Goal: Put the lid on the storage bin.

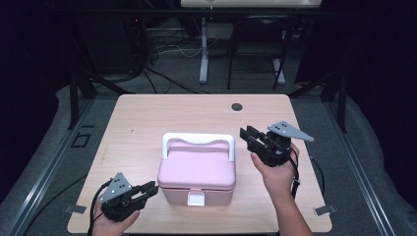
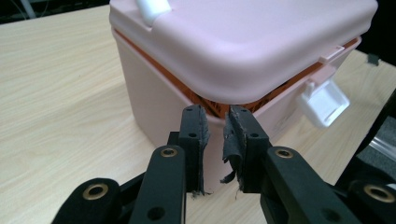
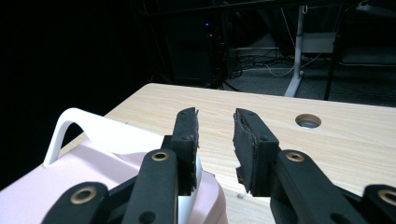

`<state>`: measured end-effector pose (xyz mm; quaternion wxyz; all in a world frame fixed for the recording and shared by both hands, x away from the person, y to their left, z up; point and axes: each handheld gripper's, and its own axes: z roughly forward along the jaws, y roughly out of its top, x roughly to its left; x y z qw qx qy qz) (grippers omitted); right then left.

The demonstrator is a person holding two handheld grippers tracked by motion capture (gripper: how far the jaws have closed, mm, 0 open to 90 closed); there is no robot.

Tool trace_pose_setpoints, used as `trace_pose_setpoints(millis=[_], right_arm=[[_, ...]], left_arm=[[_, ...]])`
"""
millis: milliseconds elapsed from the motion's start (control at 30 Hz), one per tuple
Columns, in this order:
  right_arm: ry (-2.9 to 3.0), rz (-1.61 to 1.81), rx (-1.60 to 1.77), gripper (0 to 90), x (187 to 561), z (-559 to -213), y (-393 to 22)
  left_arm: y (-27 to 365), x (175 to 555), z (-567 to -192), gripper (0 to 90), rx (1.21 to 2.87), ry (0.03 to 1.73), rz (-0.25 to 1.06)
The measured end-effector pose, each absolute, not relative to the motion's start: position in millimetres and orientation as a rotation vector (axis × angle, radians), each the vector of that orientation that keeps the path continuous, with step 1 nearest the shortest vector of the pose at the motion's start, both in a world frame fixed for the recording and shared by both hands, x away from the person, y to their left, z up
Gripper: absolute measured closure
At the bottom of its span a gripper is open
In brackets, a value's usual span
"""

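On the wooden table [image 1: 147, 113] I keep the pink box [image 1: 196, 169] central, left gripper [image 2: 216, 122] narrowly parted and empty at its lifted lid corner to pry, right gripper [image 3: 215, 128] half-open, empty, beside its white handle [image 1: 197, 139].

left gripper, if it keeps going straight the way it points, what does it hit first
Most likely the pink box: the left gripper points at its near corner, right at the seam under the lid, jaws slightly apart and empty. Whether the tips already touch it is unclear.
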<state>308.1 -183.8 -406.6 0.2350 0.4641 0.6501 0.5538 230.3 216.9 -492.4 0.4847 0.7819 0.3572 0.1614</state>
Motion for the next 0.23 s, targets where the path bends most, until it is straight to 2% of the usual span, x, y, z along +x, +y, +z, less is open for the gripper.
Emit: trace_pose_setpoints(millis=[133,233], right_arm=[[1.781,1.522,1.272,69.7,308.1,-406.5,-184.2],[1.786,1.523,1.270,68.1,308.1,-407.1,-184.2]], left_arm=[[220.2,232.2,-495.7,72.9,1.895,0.895,0.389],[223.4,234.1,-496.6,67.1,1.865,0.917,0.392]])
